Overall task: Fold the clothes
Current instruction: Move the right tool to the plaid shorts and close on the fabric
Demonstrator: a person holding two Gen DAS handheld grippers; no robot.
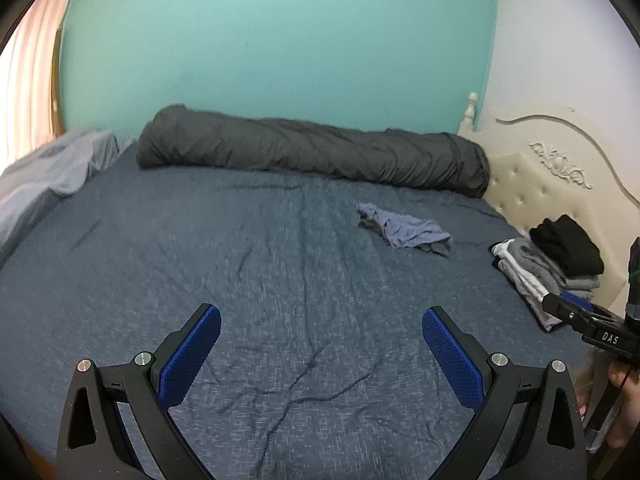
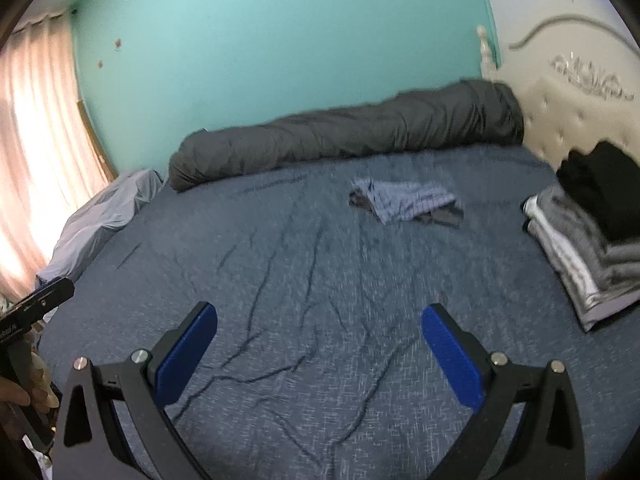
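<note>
Garment (image 1: 404,230) lies crumpled on the bed (image 1: 280,280), well ahead of the left gripper (image 1: 320,344) and a little to its right; ahead of the right gripper (image 2: 320,342) too, slightly right of its centre line. It is a small blue-grey piece, apparently striped, with a darker edge showing at its near side. No tool touches it.

Left gripper: jaws spread wide, nothing between the pads (image 1: 192,356). Right gripper: likewise wide apart and empty.

Handling, as judged: thin, soft fabric, light, no stiffness, not fragile. It should bunch and drag on the sheet instead of sliding cleanly. Best hold is likely at two outer edges or corners, one per tool, so it can be lifted and spread flat before folding. A pinch into the middle of the heap would probably gather several layers at once.

View differences: the left camera shows the right tool at its far right, reaching in near the stack (image 1: 560,264) of folded clothes. The right camera shows that stack (image 2: 592,248) larger and nearer on its right, black piece on top of grey ones, and the left tool at its lower left edge. The curtain (image 2: 36,152) shows broadly only in the right view. Both views are somewhat blurred; garment type cannot be told.
</note>
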